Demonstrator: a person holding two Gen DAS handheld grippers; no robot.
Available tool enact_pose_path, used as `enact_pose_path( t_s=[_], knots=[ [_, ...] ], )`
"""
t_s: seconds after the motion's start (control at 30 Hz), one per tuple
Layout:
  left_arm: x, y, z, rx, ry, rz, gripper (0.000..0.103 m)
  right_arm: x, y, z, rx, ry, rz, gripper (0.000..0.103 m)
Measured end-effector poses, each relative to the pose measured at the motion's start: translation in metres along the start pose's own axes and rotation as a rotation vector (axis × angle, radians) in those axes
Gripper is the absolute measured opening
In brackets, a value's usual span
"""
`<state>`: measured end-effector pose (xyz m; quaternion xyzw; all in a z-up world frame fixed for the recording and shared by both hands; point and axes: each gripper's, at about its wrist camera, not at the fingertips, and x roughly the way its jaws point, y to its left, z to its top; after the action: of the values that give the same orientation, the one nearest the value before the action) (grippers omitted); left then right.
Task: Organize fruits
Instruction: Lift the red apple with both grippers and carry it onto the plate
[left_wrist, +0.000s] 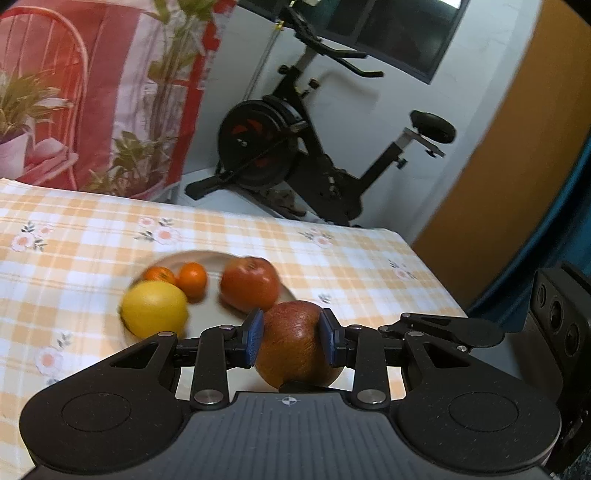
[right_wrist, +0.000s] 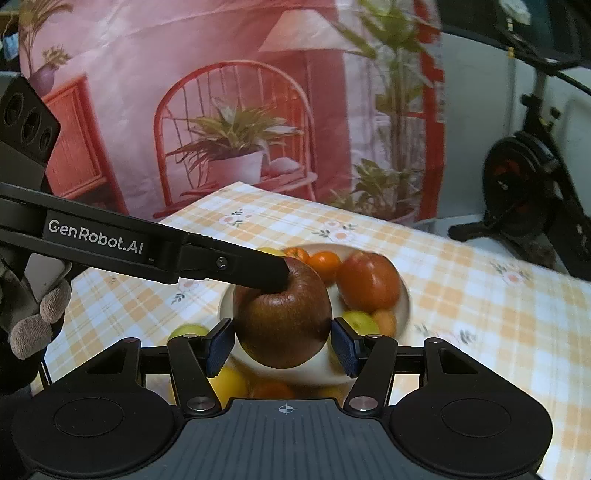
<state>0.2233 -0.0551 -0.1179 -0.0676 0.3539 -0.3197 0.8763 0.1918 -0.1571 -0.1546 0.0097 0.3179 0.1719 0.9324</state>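
Above the counter (left_wrist: 92, 229), which is covered by an orange-and-white checked cloth with small flowers, a round brownish-red apple (left_wrist: 295, 350) is held off the surface. It is clamped by the left gripper (left_wrist: 291, 332), whose blue pads (left_wrist: 254, 338) are pressed against its two sides. In the right wrist view, the same apple is seen between the fingers of the right gripper (right_wrist: 282, 343), which is partly open. Its blue pads lie right at the apple's flanks, but whether they press on it cannot be told. A black finger of the left gripper is seen there reaching in from the left and touching the top of the apple.

Just behind the apple, a round cream plate (left_wrist: 288, 291) is set on the cloth. On it are seen a yellow lemon (left_wrist: 155, 308), two small oranges (left_wrist: 192, 278) and a large red-orange fruit (left_wrist: 249, 282), all blurred. A gloved hand (right_wrist: 37, 314) is seen at the left edge of the right wrist view. A black exercise bike (left_wrist: 295, 147) is seen beyond the counter.
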Motion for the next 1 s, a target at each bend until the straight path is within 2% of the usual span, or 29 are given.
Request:
enact_pose_path(
  t_s=[0.33, 1.0],
  knots=[
    [0.028, 0.031, 0.023, -0.003, 0.032, 0.035, 0.035, 0.053, -0.010, 0.026, -0.013, 0.055, 0.021, 0.053],
    [0.063, 0.040, 0.025, 0.032, 0.120, 0.092, 0.035, 0.099, -0.025, 0.021, -0.015, 0.141, -0.018, 0.053]
  ],
)
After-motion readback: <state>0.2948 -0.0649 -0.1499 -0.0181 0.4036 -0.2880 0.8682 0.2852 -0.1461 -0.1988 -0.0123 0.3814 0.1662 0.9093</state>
